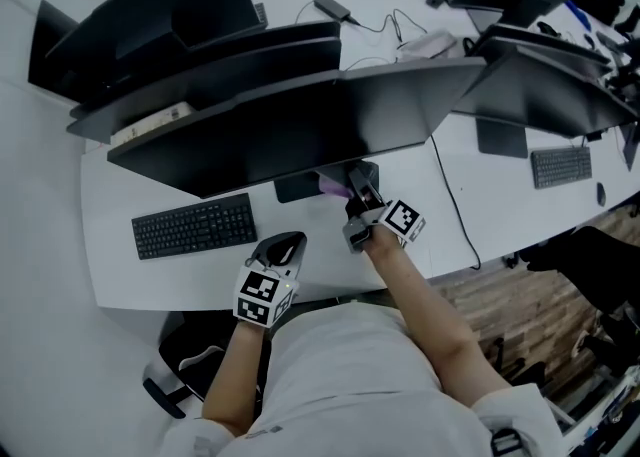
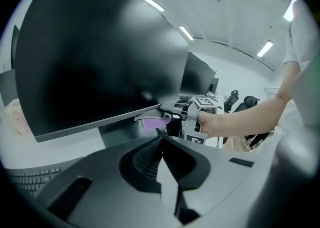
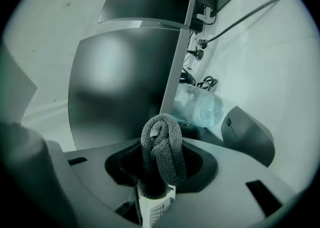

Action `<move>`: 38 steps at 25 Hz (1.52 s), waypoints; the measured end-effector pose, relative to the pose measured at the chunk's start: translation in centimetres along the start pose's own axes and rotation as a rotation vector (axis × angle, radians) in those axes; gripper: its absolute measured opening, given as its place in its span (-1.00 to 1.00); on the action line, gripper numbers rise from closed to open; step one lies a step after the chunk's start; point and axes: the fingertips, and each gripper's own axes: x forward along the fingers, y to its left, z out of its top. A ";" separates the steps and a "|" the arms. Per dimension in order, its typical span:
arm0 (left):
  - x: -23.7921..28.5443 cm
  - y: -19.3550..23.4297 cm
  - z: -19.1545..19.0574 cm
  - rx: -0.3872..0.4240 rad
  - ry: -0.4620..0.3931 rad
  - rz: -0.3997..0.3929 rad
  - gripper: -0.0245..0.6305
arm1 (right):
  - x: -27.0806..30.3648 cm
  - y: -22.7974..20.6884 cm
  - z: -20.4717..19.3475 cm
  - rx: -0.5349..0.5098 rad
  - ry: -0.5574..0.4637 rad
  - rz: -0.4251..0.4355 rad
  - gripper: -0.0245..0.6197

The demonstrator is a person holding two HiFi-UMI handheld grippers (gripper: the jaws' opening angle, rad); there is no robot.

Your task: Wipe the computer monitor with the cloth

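Right gripper [image 1: 354, 189] is clamped on the bunched cloth [image 3: 160, 154], which sits at the monitor's [image 1: 300, 115] lower edge near the stand. Left gripper [image 2: 161, 139] has its jaws together, empty, low by the desk [image 1: 120, 275]. Best to press a flat face upward in level strokes. There's open screen leftward above the keyboard [image 1: 195, 225], but a neighbouring monitor [image 1: 545, 85] crowds the right edge.

Head view: your cloth [image 1: 331, 184] shows only as a purple sliver, the rest under the monitor [image 1: 300, 115] lower edge | screen face turned away from you there | right gripper view: cloth's lower end sunk between the jaws, colour unreadable | clear lump [image 3: 202, 110] behind the screen too blurred to name
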 end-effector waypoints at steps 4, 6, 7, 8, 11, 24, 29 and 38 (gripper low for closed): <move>1.3 -0.9 0.5 0.000 0.005 0.002 -0.92 | -1.0 -0.6 2.4 -0.013 -0.022 -0.001 -0.50; 2.0 -1.3 0.7 -0.003 0.009 0.006 -0.92 | -1.5 -0.9 3.6 -0.012 -0.033 0.000 -0.50; 2.3 -1.6 0.8 -0.003 0.012 0.007 -0.92 | -1.7 -1.0 4.3 -0.011 -0.038 0.000 -0.50; 2.7 -1.8 0.9 -0.002 0.014 0.007 -0.92 | -2.0 -1.3 4.9 -0.012 -0.043 -0.003 -0.50; 3.8 -2.7 1.2 -0.003 0.019 0.006 -0.92 | -2.8 -1.9 6.5 -0.022 -0.049 -0.013 -0.50; 7.9 -5.6 2.8 0.006 0.037 -0.021 -0.92 | -5.1 -3.1 11.5 -0.019 -0.092 -0.006 -0.50; 8.8 -6.4 3.0 0.006 0.043 -0.023 -0.92 | -6.1 -3.8 14.3 -0.024 -0.134 -0.011 -0.50; 10.3 -7.3 3.2 0.005 0.053 -0.029 -0.92 | -7.7 -3.8 19.0 -0.145 -0.171 -0.021 -0.50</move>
